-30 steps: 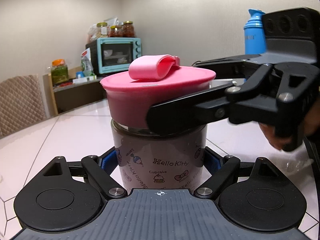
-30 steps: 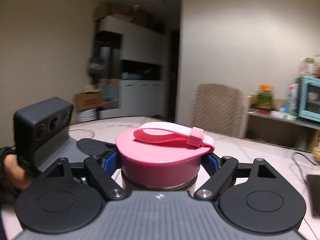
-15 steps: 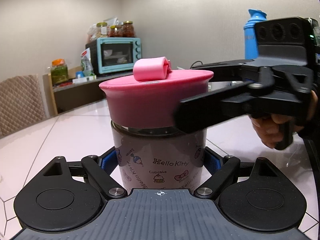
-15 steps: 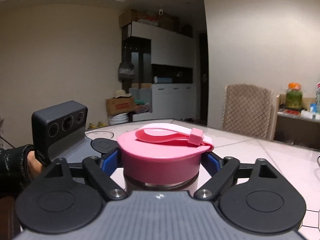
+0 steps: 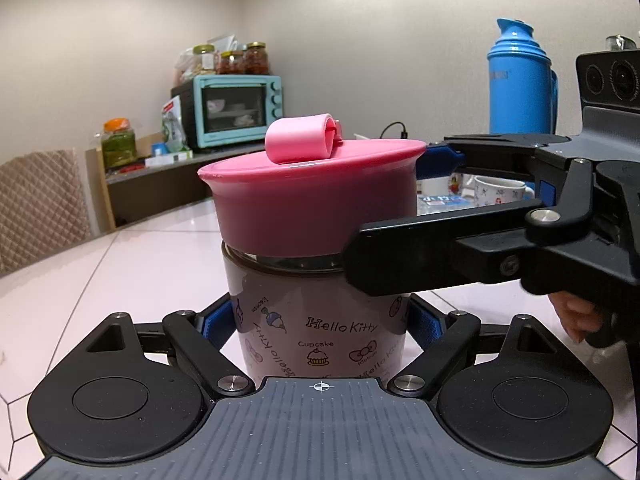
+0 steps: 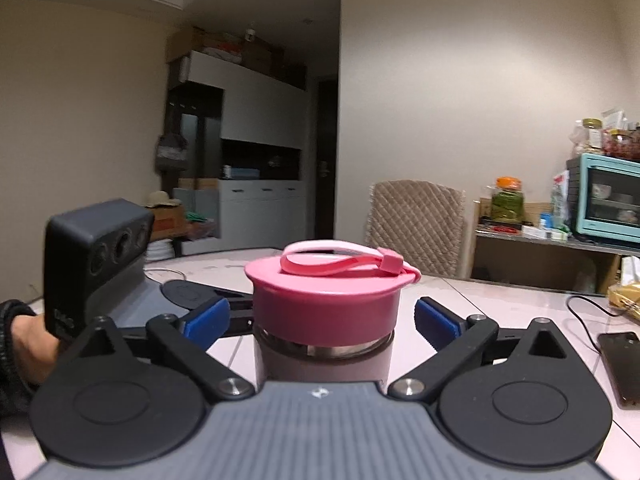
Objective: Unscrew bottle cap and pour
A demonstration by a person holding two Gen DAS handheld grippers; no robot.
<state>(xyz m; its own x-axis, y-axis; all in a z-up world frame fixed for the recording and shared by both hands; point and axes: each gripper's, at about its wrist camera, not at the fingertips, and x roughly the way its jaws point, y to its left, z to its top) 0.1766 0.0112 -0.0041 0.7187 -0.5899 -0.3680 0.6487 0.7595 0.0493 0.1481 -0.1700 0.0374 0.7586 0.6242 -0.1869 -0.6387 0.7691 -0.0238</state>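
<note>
A Hello Kitty bottle [image 5: 320, 328] with a wide pink cap [image 5: 312, 196] stands on the table. My left gripper [image 5: 320, 324] is shut on the bottle's body, its blue pads pressed to both sides. In the right wrist view my right gripper [image 6: 324, 320] is open. Its blue pads [image 6: 206, 320] stand a little apart from each side of the pink cap [image 6: 324, 304]. In the left wrist view the right gripper [image 5: 404, 216] reaches in from the right at cap height. A pink strap [image 6: 336, 260] lies folded on top of the cap.
A blue thermos [image 5: 520, 80] and a white mug [image 5: 500, 190] stand at the back right. A teal toaster oven [image 5: 236, 110] with jars sits on a side shelf. A phone [image 6: 624, 368] with a cable lies on the table [image 5: 120, 264]. A padded chair [image 6: 416, 220] is beyond.
My right gripper turned around the cap while shut on it, then opened; its pads now stand clear of the cap. The strap on the cap has rotated. The left gripper kept still.
</note>
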